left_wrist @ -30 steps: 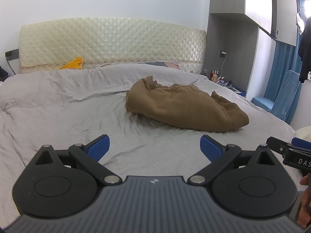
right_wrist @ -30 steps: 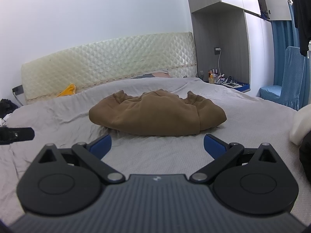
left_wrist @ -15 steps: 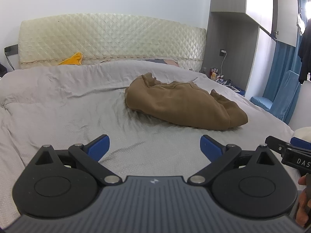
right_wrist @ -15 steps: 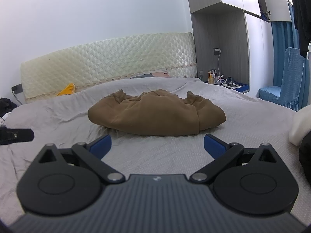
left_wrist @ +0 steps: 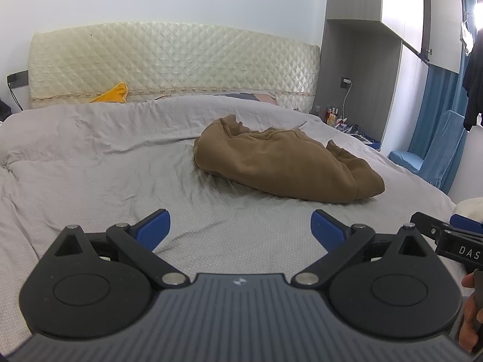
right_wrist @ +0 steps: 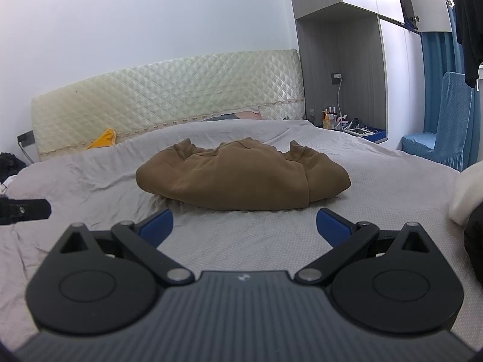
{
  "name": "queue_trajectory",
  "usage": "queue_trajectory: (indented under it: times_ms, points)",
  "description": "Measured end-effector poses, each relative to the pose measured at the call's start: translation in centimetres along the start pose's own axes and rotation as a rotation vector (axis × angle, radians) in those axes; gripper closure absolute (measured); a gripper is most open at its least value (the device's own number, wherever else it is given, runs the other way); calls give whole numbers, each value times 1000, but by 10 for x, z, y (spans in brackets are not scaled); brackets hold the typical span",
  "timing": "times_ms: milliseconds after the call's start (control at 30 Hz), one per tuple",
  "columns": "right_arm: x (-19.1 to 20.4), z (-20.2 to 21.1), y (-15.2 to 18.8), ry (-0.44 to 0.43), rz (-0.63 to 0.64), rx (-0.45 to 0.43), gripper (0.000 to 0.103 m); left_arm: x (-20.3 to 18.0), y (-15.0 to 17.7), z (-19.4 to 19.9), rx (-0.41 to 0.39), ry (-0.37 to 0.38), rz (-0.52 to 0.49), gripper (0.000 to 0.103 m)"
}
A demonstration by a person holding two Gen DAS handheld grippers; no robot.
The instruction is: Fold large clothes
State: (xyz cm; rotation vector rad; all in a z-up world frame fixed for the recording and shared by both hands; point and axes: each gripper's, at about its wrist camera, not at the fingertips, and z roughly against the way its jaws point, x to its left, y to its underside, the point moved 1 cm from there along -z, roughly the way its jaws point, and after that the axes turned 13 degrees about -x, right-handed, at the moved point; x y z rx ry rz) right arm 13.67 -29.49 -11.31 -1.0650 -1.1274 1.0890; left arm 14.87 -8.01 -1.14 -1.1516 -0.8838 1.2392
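garment [right_wrist: 241, 178] bunched; underside hidden

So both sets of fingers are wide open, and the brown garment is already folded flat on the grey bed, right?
Not folded flat: the brown garment lies in a crumpled heap on the grey bed, as the right wrist view shows. The left gripper and right gripper are indeed wide open, holding nothing.

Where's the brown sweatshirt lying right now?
The brown sweatshirt lies crumpled mid-bed on the grey bedspread, ahead of both open grippers and short of the quilted headboard; in the left wrist view it sits right of centre.
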Motion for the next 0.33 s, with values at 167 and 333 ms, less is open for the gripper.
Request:
queue_trajectory:
  times_ms: [167, 333]
  points:
    - [-1, 0, 0, 0, 0, 0, 0, -2, 0, 0, 0, 2, 0, 2]
    - [-1, 0, 0, 0, 4, -1, 0, -4, 1, 0, 0, 2, -1, 2]
